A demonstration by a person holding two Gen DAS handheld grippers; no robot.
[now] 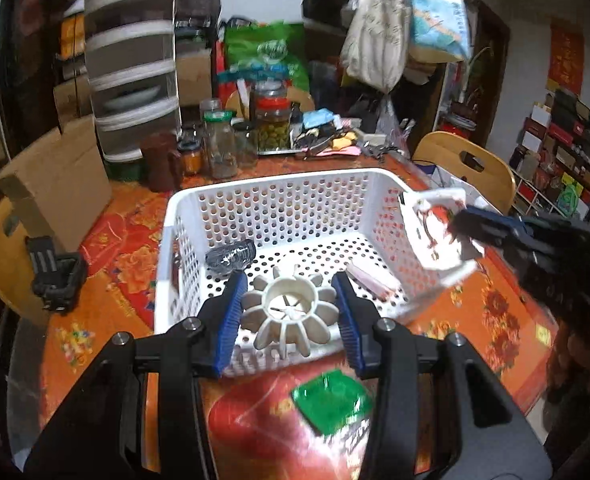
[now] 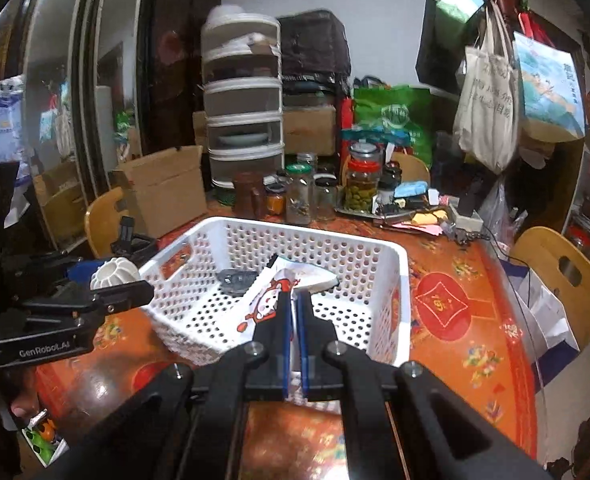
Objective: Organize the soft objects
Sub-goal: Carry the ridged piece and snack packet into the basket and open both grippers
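My left gripper is shut on a white ribbed, flower-shaped object, held above the near edge of the white perforated basket. My right gripper is shut on a white packet with a red cartoon print, which hangs over the basket. In the left wrist view that packet shows at the basket's right wall. A dark grey bundle and a pale pink stick-shaped pack lie on the basket floor. The left gripper with the ribbed object appears at the left of the right wrist view.
The basket stands on a table with a red flowered cover. Jars and clutter line its far side, with a cardboard box at the left. A green packet lies near the front edge. Wooden chairs flank the table.
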